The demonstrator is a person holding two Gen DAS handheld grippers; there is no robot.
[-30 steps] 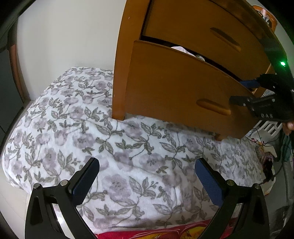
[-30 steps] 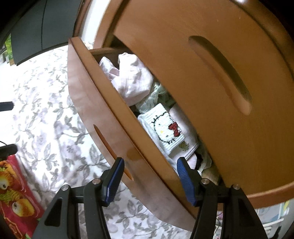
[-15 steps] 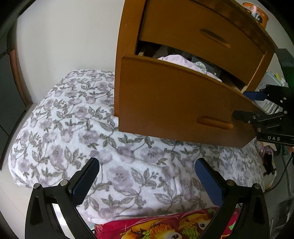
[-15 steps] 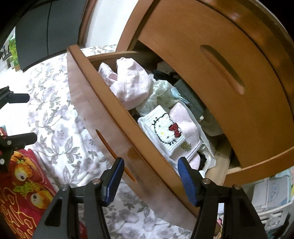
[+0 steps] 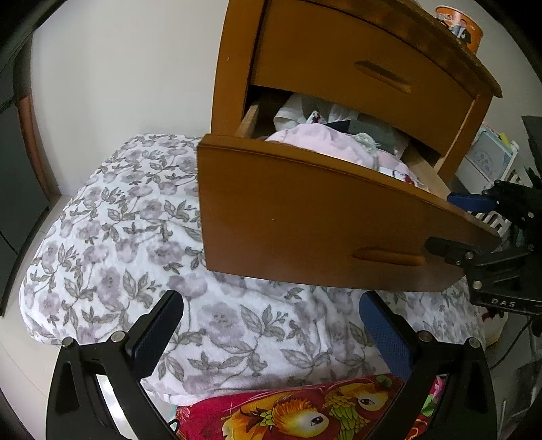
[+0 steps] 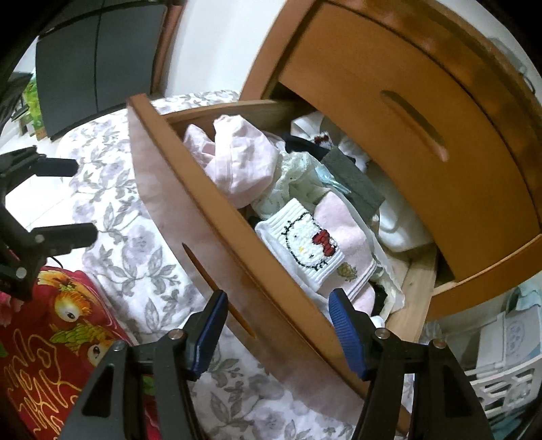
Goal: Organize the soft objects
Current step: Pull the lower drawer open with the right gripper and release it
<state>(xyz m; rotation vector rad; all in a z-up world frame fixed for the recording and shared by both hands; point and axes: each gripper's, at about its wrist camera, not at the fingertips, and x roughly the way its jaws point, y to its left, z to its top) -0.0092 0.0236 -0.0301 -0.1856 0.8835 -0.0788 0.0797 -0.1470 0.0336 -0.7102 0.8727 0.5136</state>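
Observation:
The lower drawer (image 6: 216,243) of a wooden nightstand (image 5: 366,57) stands pulled out over the bed. It holds soft things: a pink cloth (image 6: 237,162), a white Hello Kitty sock (image 6: 305,243), a pink towel (image 6: 342,230), a grey folded piece (image 6: 352,182). My right gripper (image 6: 277,325) straddles the drawer front's top edge at its right end, one finger outside, one inside; its jaws stand apart. It also shows in the left wrist view (image 5: 474,223). My left gripper (image 5: 271,325) is open and empty above the floral blanket (image 5: 135,237).
A red blanket with a fruit print (image 5: 305,416) lies at the near edge of the bed. The upper drawer (image 5: 372,71) is closed. An orange tin (image 5: 460,27) stands on the nightstand. A white plastic basket (image 6: 501,379) sits to the right. Wall behind.
The lower drawer has slid far out with my right gripper on its front, and the clothes inside have come into view. My left gripper has drawn back and up.

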